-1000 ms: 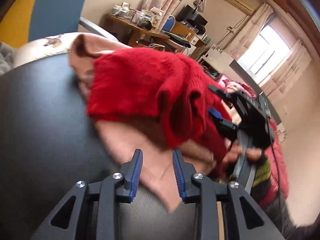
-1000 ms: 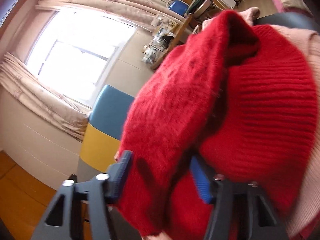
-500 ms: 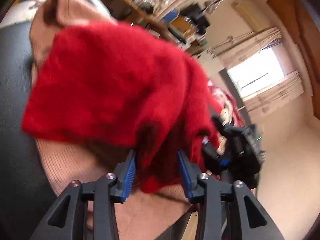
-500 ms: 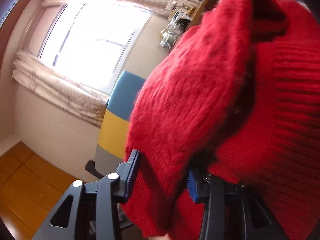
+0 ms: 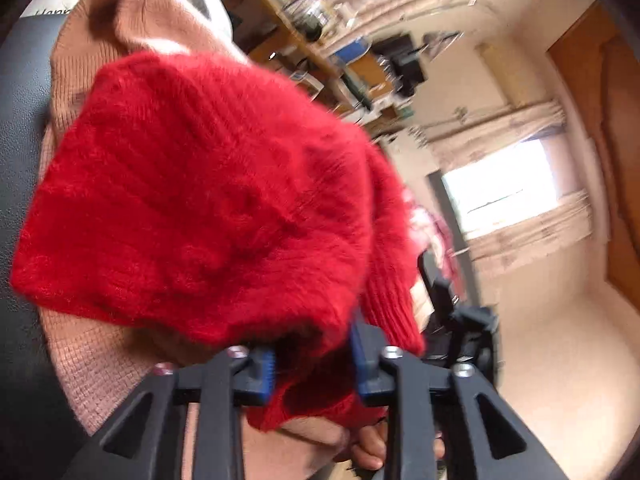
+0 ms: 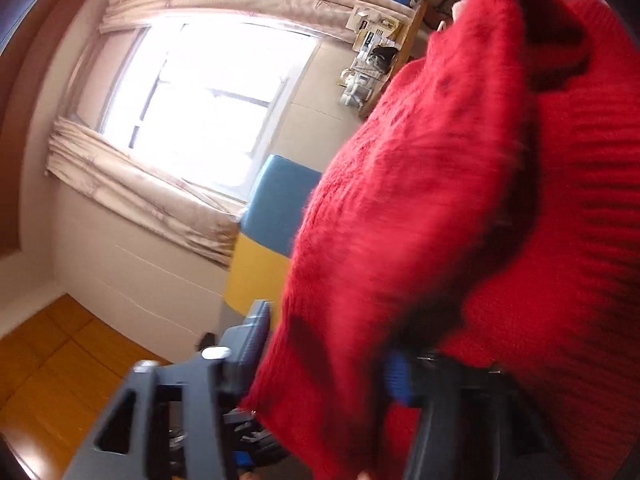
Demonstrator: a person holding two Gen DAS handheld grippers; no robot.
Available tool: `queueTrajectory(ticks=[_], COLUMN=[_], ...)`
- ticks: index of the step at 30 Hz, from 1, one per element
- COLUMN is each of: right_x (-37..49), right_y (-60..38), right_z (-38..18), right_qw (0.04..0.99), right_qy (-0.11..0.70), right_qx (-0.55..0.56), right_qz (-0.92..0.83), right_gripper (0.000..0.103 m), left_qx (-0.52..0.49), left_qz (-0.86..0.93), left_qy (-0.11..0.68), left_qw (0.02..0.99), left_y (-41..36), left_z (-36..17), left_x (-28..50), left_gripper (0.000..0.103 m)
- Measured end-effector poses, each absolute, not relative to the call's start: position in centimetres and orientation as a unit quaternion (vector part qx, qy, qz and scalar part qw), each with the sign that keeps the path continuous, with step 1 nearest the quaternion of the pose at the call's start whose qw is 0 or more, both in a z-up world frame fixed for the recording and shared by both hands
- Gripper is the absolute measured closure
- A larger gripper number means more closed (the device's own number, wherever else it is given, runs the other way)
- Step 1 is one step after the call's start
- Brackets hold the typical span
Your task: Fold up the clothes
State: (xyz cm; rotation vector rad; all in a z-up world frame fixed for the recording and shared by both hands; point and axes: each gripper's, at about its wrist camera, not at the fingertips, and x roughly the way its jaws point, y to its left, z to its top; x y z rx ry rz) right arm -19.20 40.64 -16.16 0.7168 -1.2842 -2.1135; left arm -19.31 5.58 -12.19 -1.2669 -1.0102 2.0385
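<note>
A fluffy red sweater (image 5: 208,200) is lifted off a tan knit sweater (image 5: 140,20) that lies on a black padded surface (image 5: 20,80). The red sweater's lower hem hangs between the blue pads of my left gripper (image 5: 312,364), whose jaws stand apart and open. My right gripper (image 6: 324,360) is shut on a thick fold of the red sweater (image 6: 460,200), which fills the right half of its view. In the left wrist view the right gripper (image 5: 452,320) shows behind the sweater's edge. A hand (image 5: 368,448) shows below my left fingers.
A cluttered wooden desk (image 5: 304,40) stands at the back wall. A curtained window (image 6: 208,92) is bright on the left of the right wrist view, with a blue and yellow panel (image 6: 276,200) below it. Wooden floor (image 6: 48,360) lies underneath.
The red sweater has been raised and drawn toward both cameras. My left gripper has moved forward, so the hem now hangs between its fingers. The right jaws have narrowed on the fabric.
</note>
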Motion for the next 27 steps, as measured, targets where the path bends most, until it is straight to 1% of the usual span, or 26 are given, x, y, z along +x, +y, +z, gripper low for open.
queueTrajectory(ticks=[1,2,3,6,8,11,15,20,25,27], right_x=[-19.2,-19.2,-19.1,-18.1,-17.2,-15.0,-13.2,-9.6,-5.6,-4.0], right_y=[40.4,40.1,39.9,39.7,39.4,38.4,33.8,31.2,25.7,23.2], right_z=[-16.0,-15.9,-15.7,-14.0,-12.3,-8.9,-3.3,1.8,6.5,7.7], right_qw=[0.273,0.266,0.259,0.261,0.279,0.331,0.397,0.472,0.549,0.594], right_qy=[-0.464,-0.449,-0.434,-0.407,-0.4,-0.393,-0.36,-0.338,-0.306,-0.305], right_qx=[0.277,0.286,0.295,0.286,0.267,0.227,0.182,0.142,0.124,0.124], right_qz=[-0.796,-0.804,-0.811,-0.827,-0.831,-0.827,-0.824,-0.802,-0.767,-0.734], right_gripper=[0.069,0.086,0.091,0.091,0.091,0.091,0.091,0.091,0.091,0.087], left_qx=[-0.468,-0.467,-0.459,-0.412,-0.379,-0.32,-0.251,-0.185,-0.138,-0.119], left_qz=[0.757,0.759,0.761,0.771,0.777,0.784,0.799,0.825,0.853,0.861], left_qy=[-0.372,-0.37,-0.374,-0.398,-0.411,-0.438,-0.454,-0.448,-0.433,-0.43], left_qw=[0.264,0.263,0.264,0.278,0.289,0.301,0.304,0.29,0.258,0.243], left_y=[5.7,5.7,5.5,3.6,2.2,-0.3,-3.4,-9.3,-13.4,-15.2], left_z=[-12.1,-12.1,-11.7,-9.2,-7.4,-4.1,0.8,5.6,10.2,11.6], left_x=[-19.4,-19.4,-19.2,-17.4,-16.1,-13.6,-10.0,-4.4,2.7,5.7], left_gripper=[0.097,0.097,0.097,0.098,0.098,0.098,0.098,0.098,0.098,0.098])
